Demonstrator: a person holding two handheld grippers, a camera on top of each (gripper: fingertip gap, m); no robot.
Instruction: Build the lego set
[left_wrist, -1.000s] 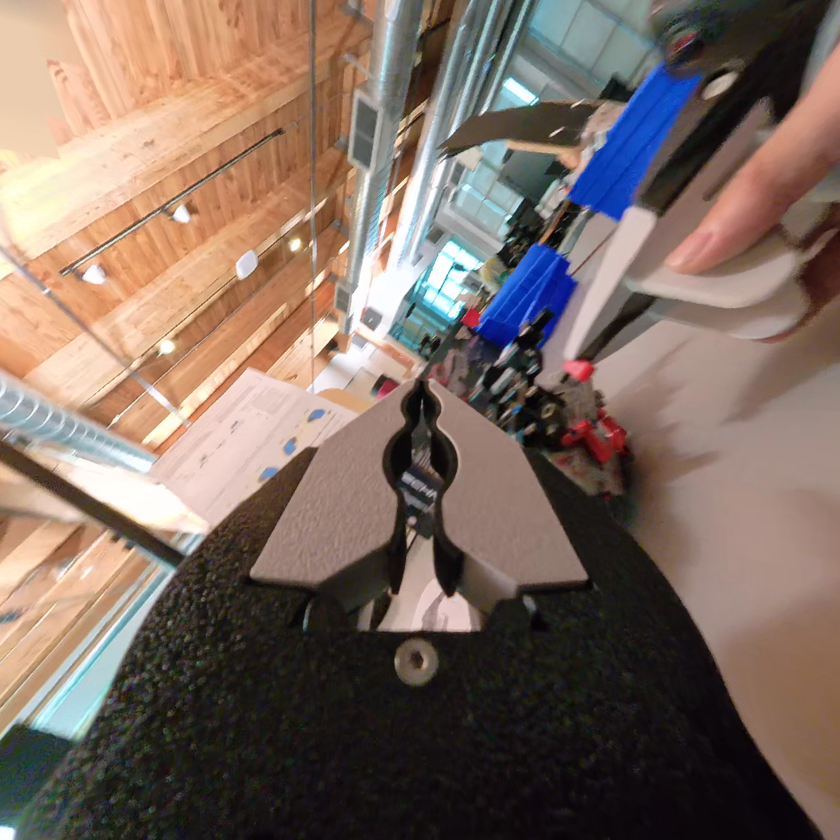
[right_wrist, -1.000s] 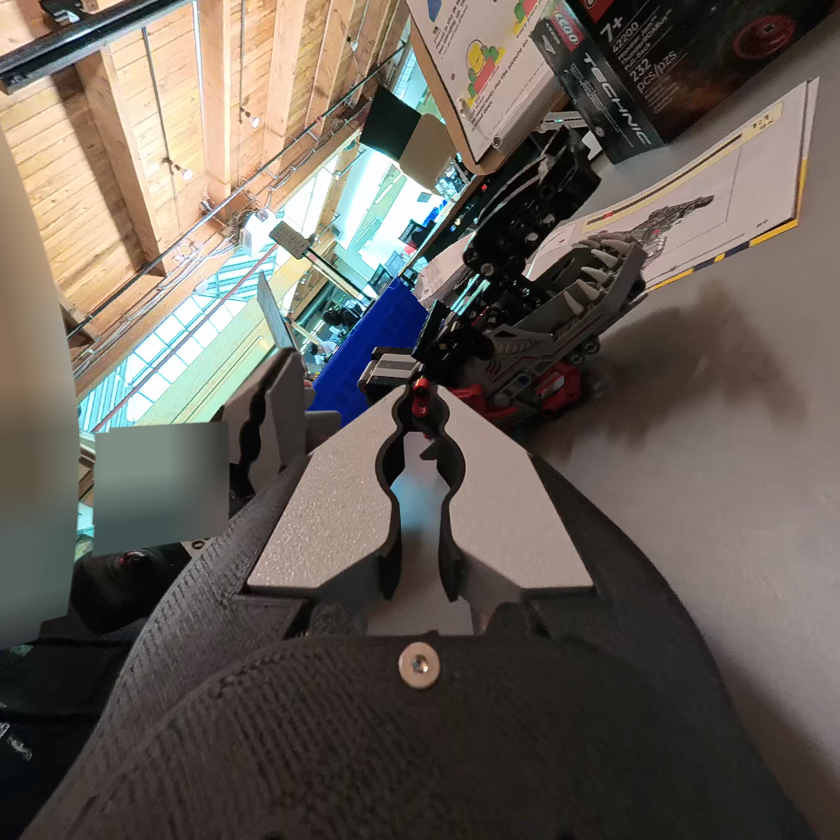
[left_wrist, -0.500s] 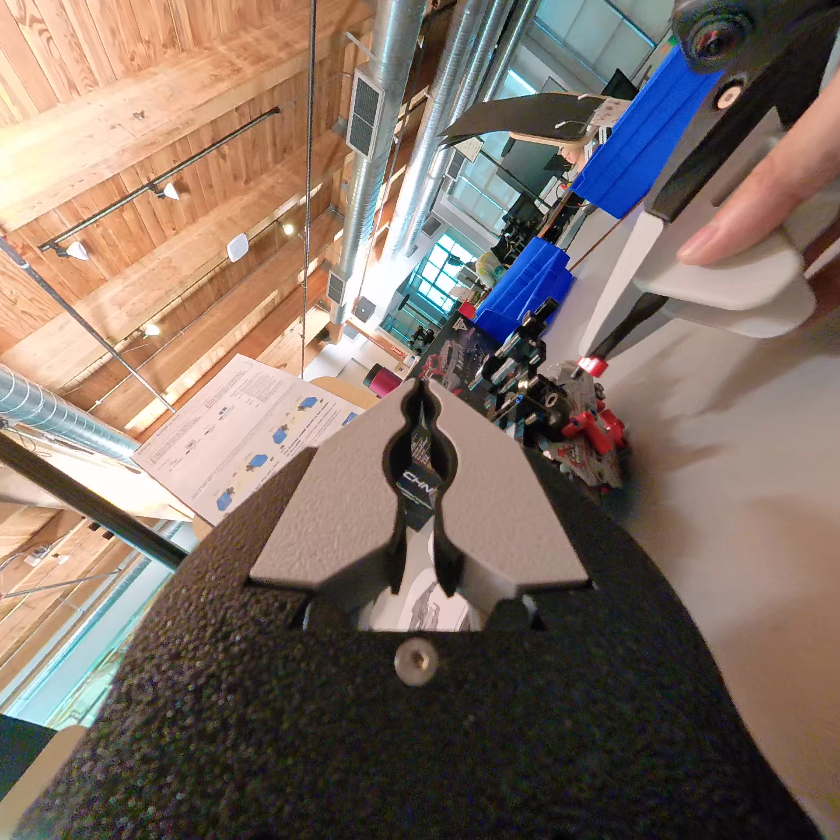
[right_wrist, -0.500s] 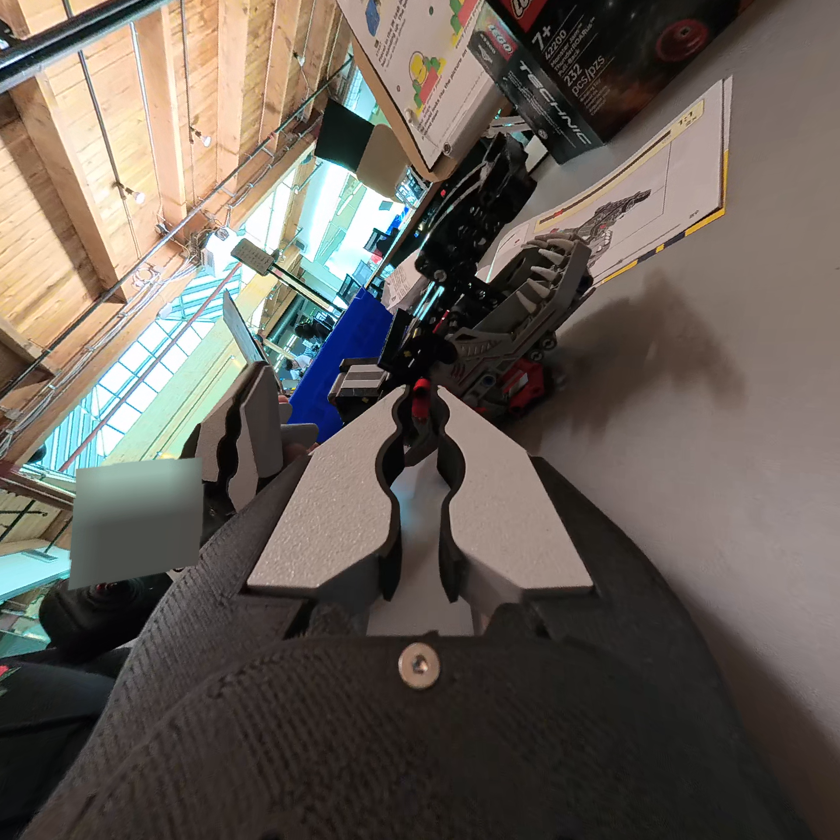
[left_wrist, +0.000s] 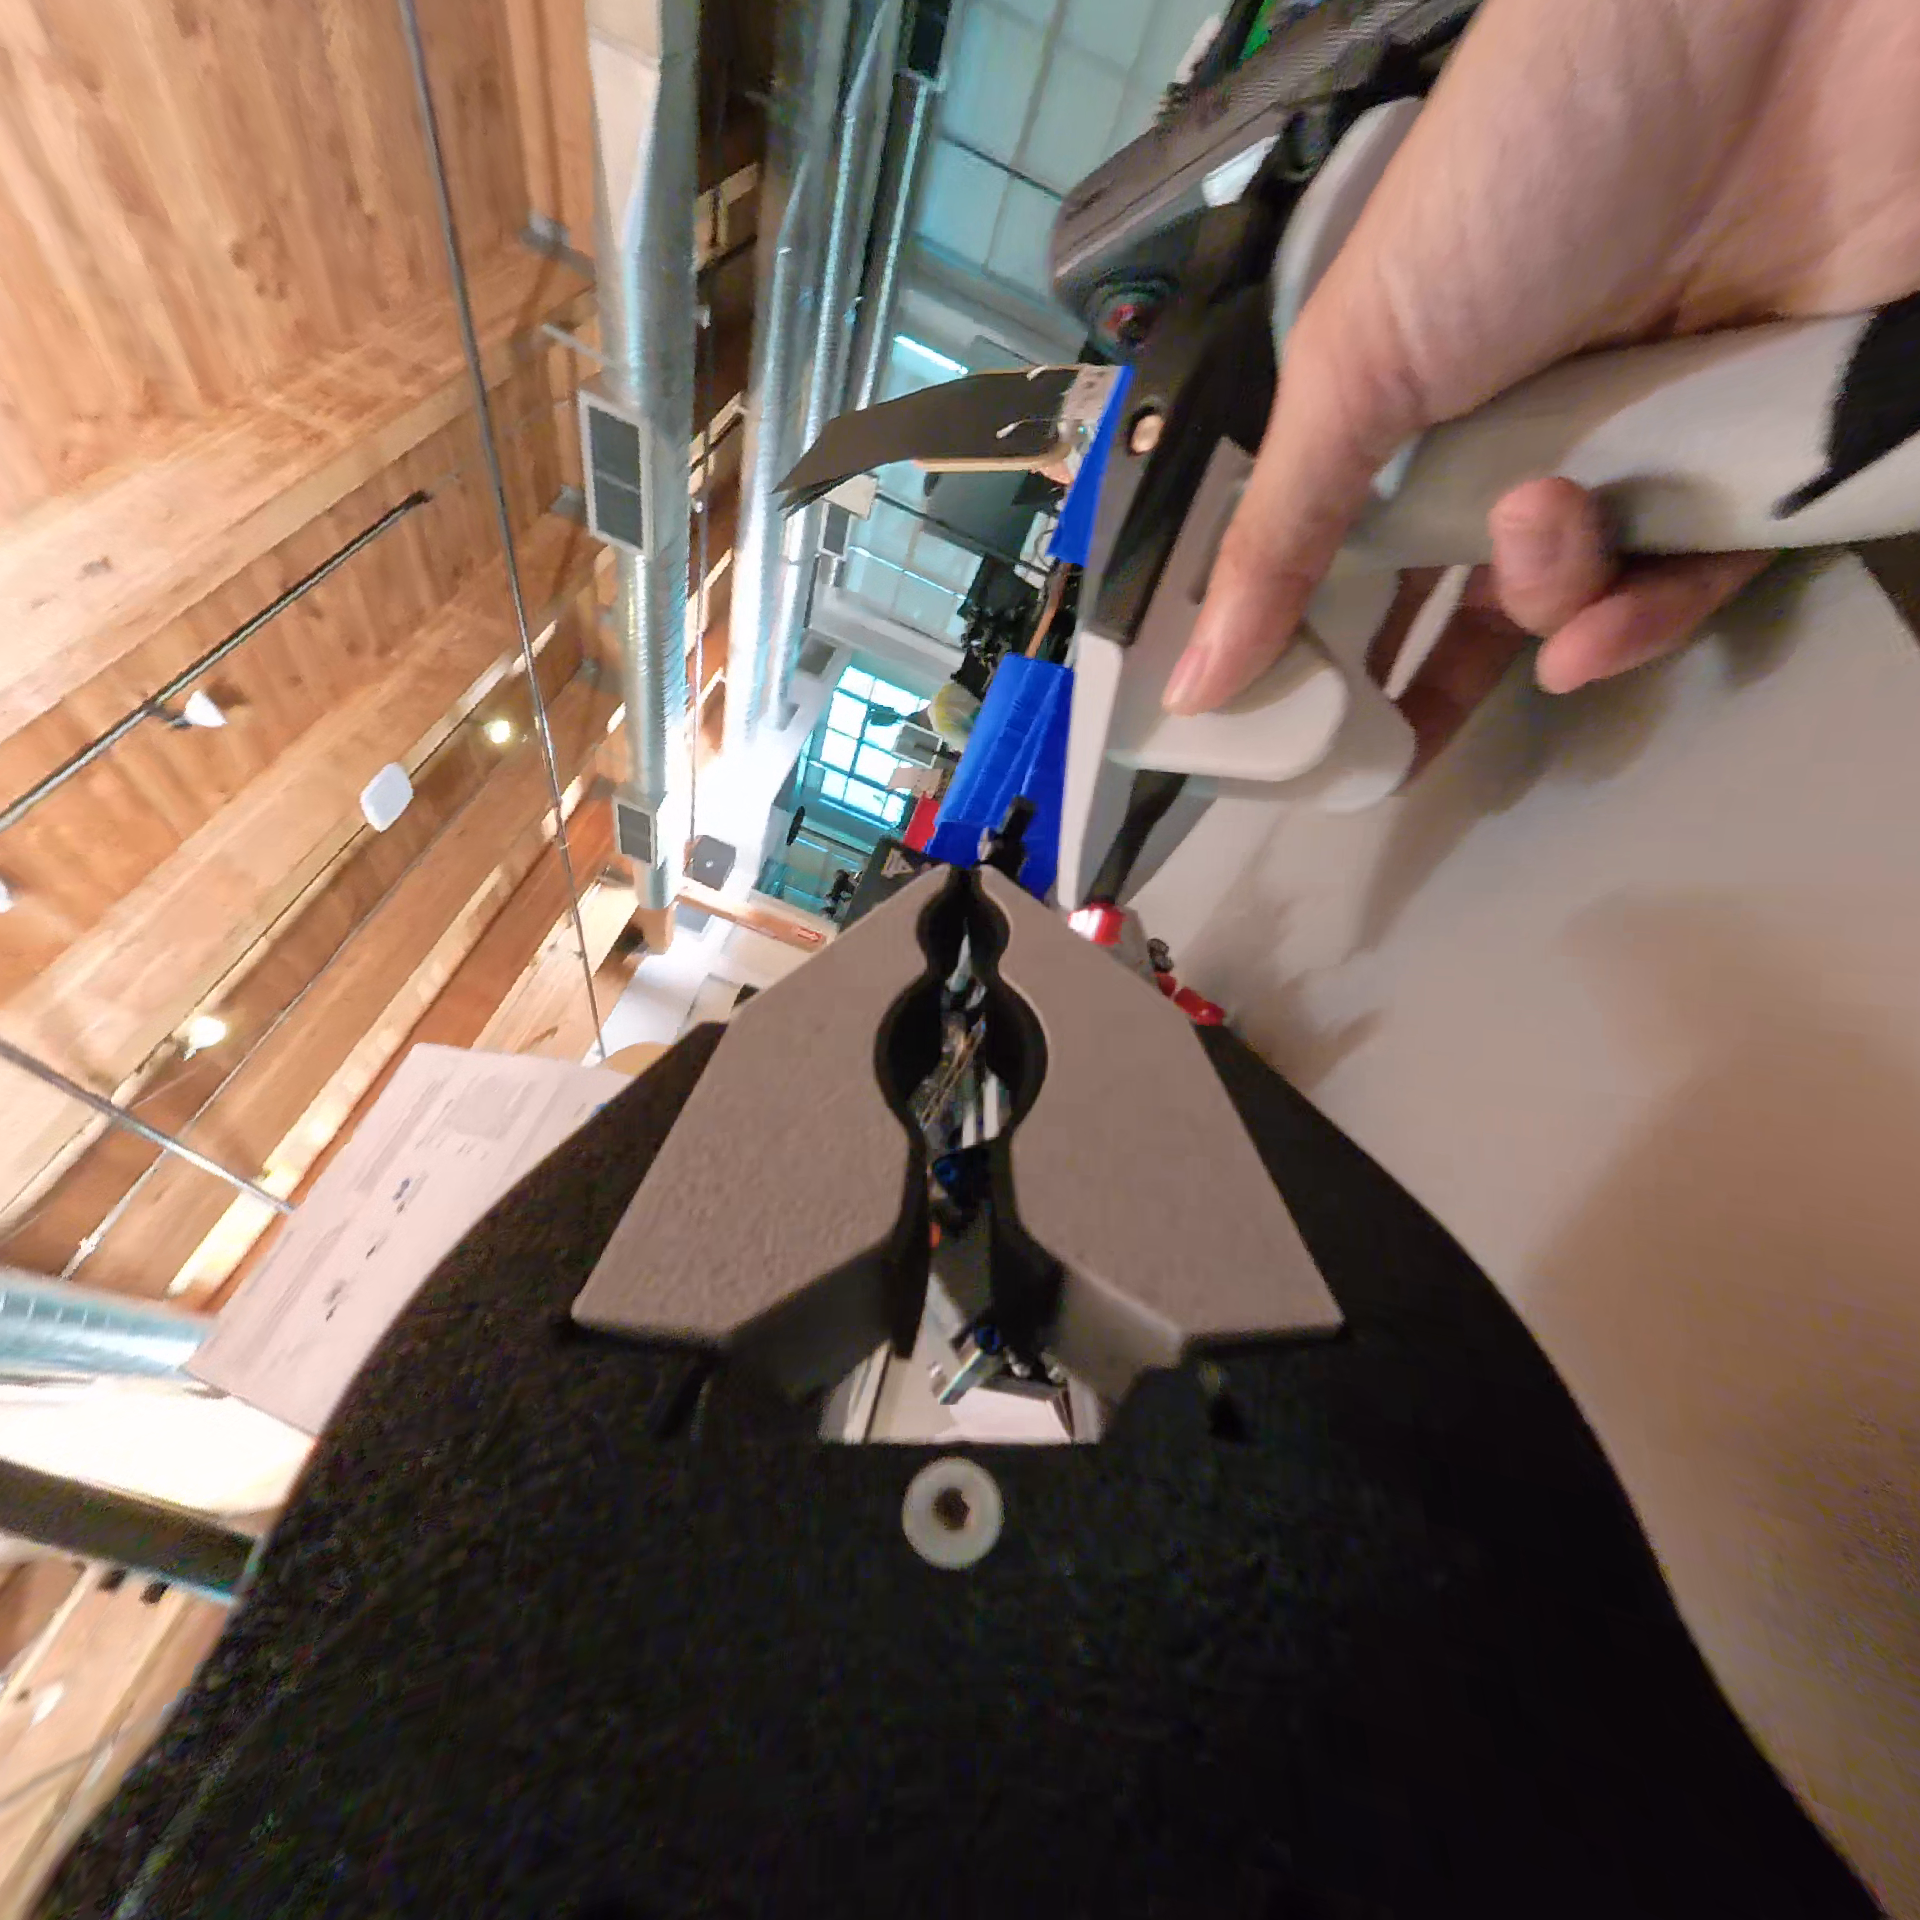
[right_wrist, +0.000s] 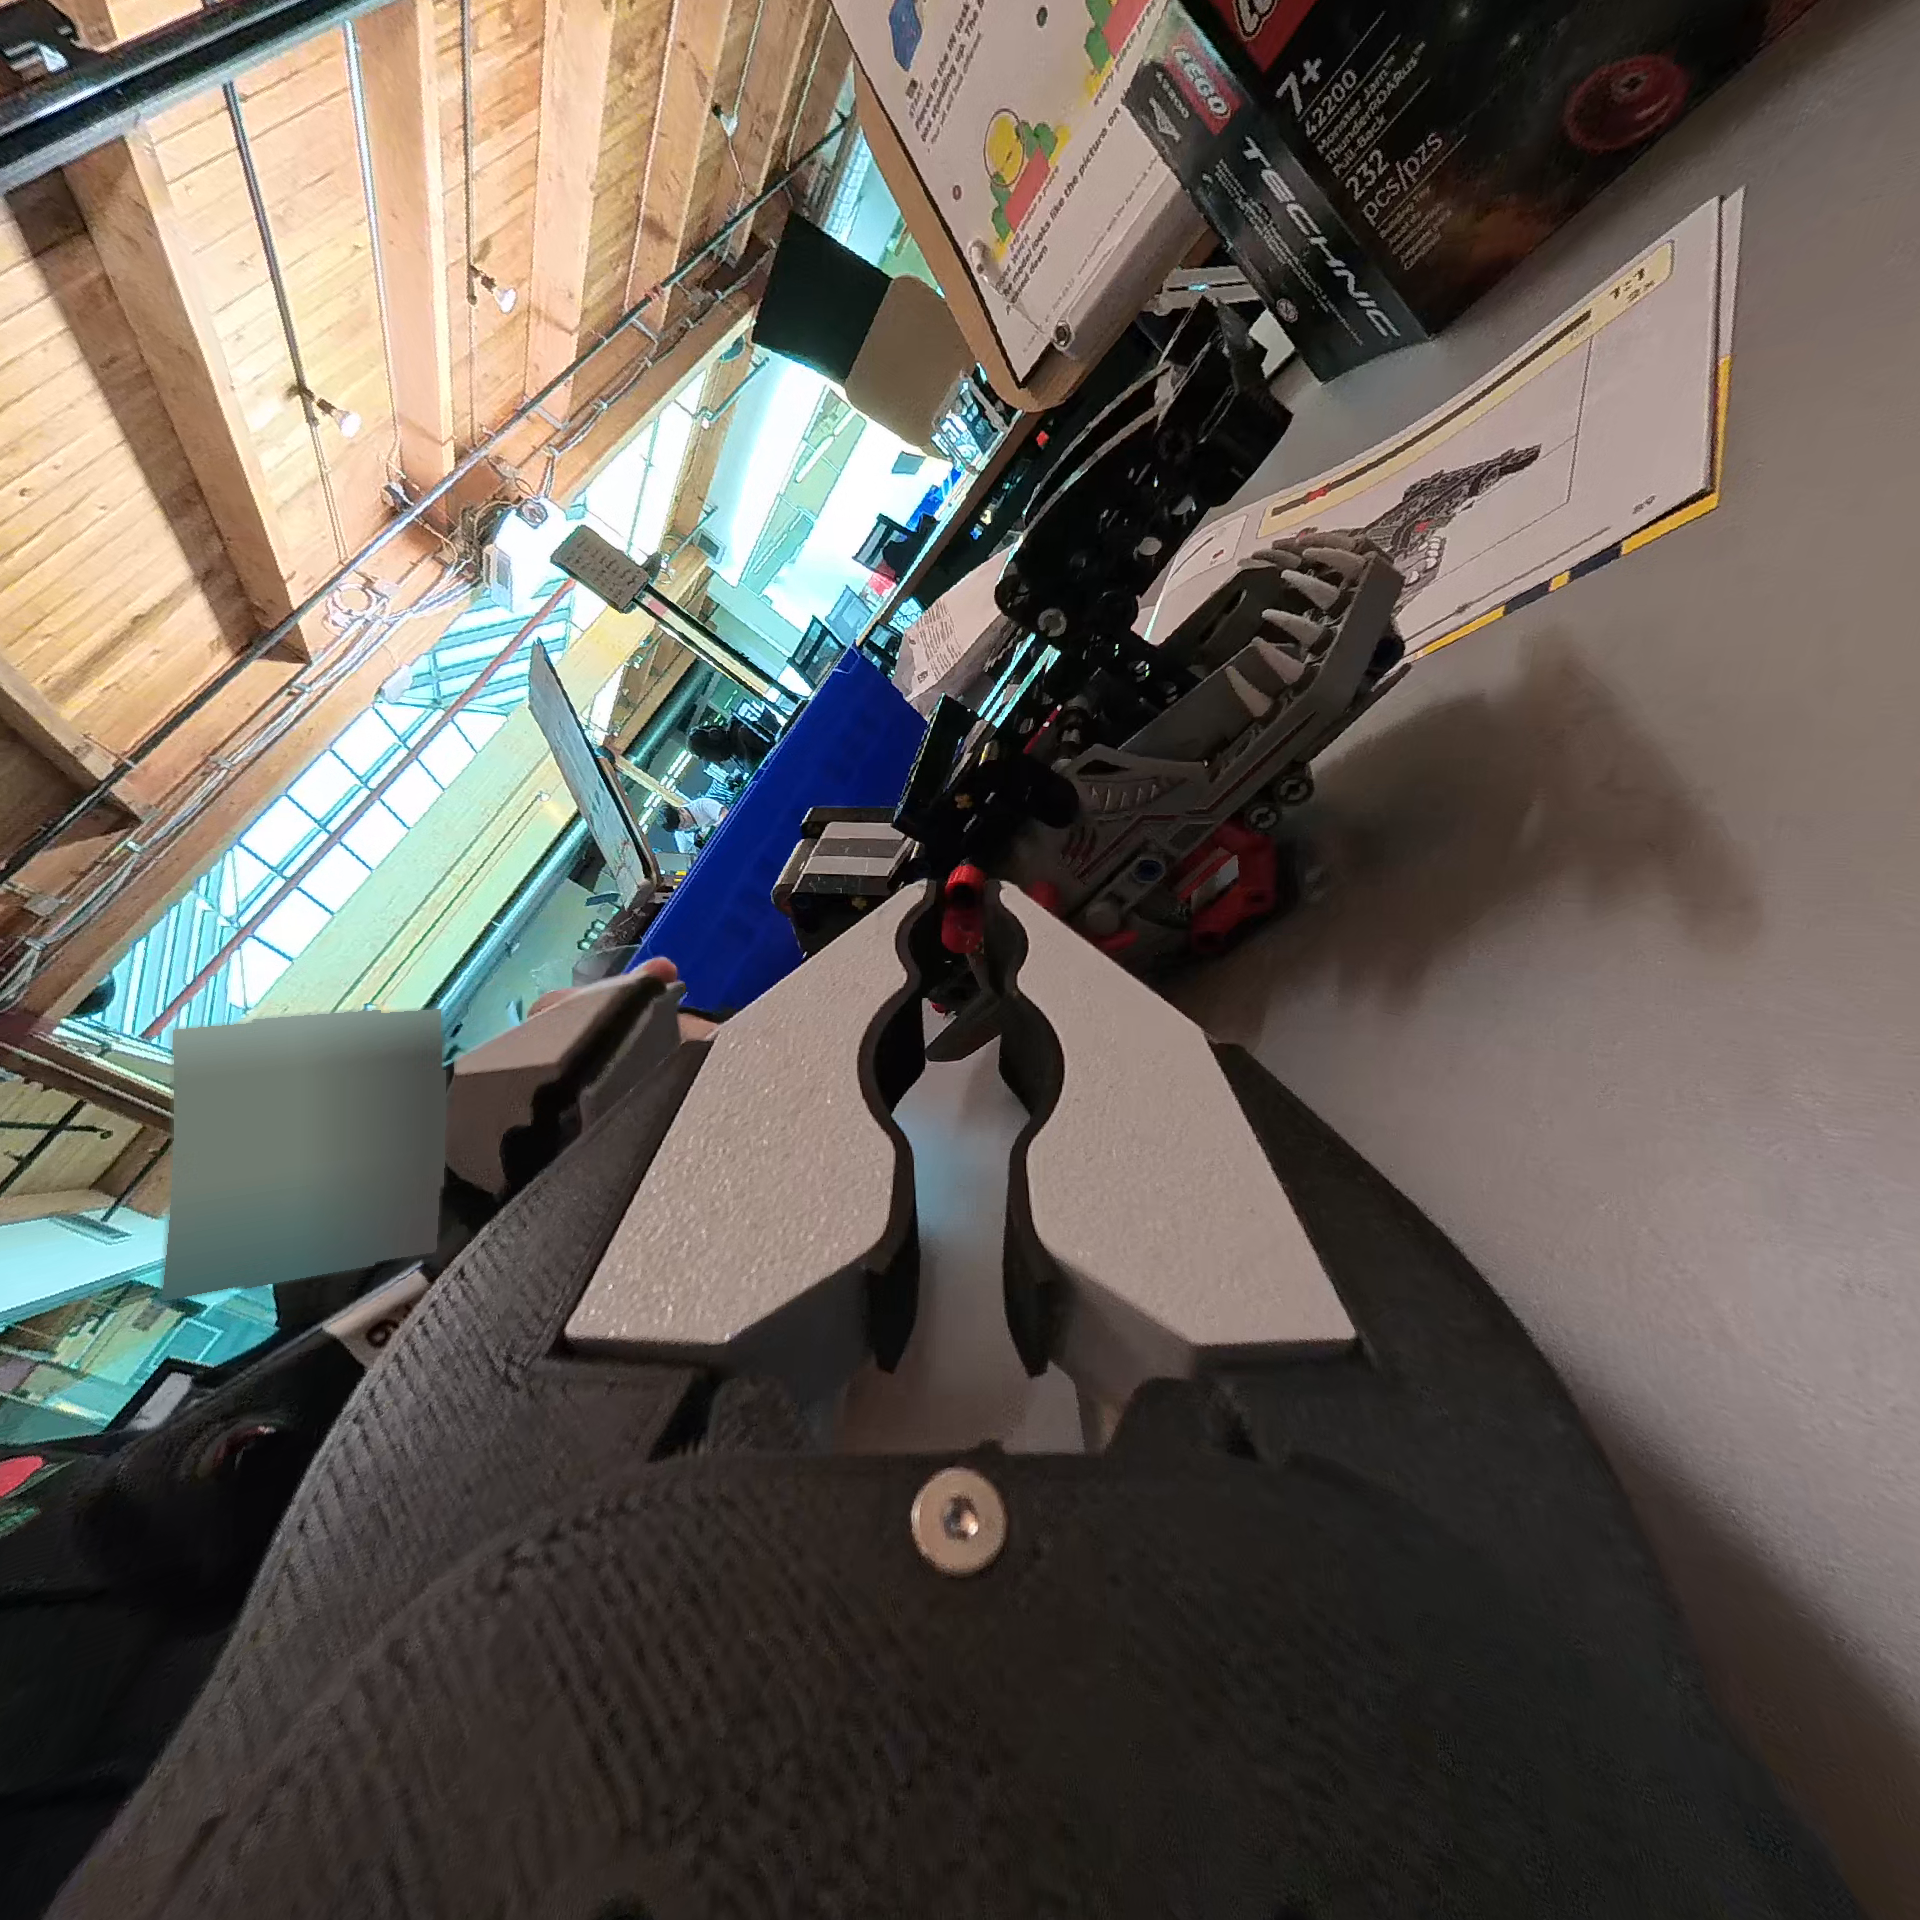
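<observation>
A grey, black and red lego model (right_wrist: 1195, 790) with white teeth lies on the grey table (right_wrist: 1610, 1195). My right gripper (right_wrist: 961, 904) is shut on a small red pin (right_wrist: 961, 914), held just in front of the model's near end. In the left wrist view a hand holds the right gripper (left_wrist: 1117, 873) with the red pin (left_wrist: 1099, 920) at its tip. My left gripper (left_wrist: 961, 883) is shut with nothing seen in it. The model (left_wrist: 1184, 997) is mostly hidden behind its fingers (left_wrist: 810, 1122). The left gripper also shows at the left of the right wrist view (right_wrist: 561, 1081).
An open instruction booklet (right_wrist: 1507, 468) and the dark set box (right_wrist: 1403, 187) lie beyond the model. A blue bin (right_wrist: 790, 831) stands behind it, also showing in the left wrist view (left_wrist: 1013, 769). A board with printed sheets (right_wrist: 1039, 135) leans at the back. Across from one pair of fingers to the other is roughly 6 centimetres.
The left gripper has swung so the model now sits behind its fingers. The right gripper and its hand have come closer, the red pin still in it near the model.
</observation>
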